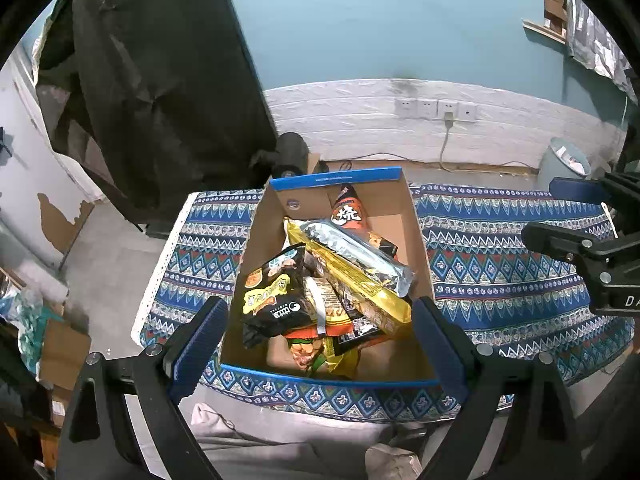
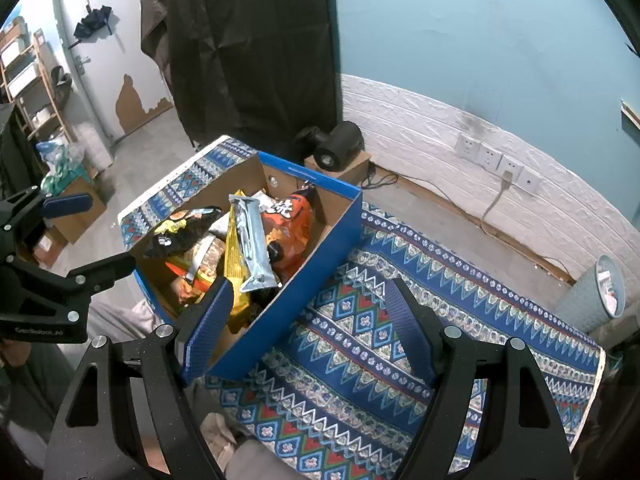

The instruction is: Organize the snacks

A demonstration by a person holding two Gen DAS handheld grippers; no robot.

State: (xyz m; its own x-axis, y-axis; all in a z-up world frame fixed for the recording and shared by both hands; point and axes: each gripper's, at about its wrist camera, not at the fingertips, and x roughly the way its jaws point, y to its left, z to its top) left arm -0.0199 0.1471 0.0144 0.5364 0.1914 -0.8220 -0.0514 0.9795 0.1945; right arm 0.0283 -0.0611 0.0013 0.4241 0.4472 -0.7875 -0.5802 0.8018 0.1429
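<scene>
Snacks sit heaped in the cardboard box point(image 1: 420, 240) on the patterned cloth point(image 1: 500, 264), a silver packet point(image 1: 356, 254) lying across a yellow one point(image 1: 360, 292), a black bag point(image 1: 276, 296) propped near the front wall and an orange bag point(image 1: 347, 212) leaning at the back. Packed away or waiting to be sorted? This pile fits either. Left gripper point(image 1: 320, 340) hangs over the box, fingers spread wide, holding nothing. Right gripper point(image 2: 308, 328) hovers beside the box over bare cloth, equally spread and empty. Box walls hem in any reach, and the overlapping packets pin one another. Off the table, a bin point(image 2: 600, 296) and wall sockets point(image 2: 496, 160) stay clear.
</scene>
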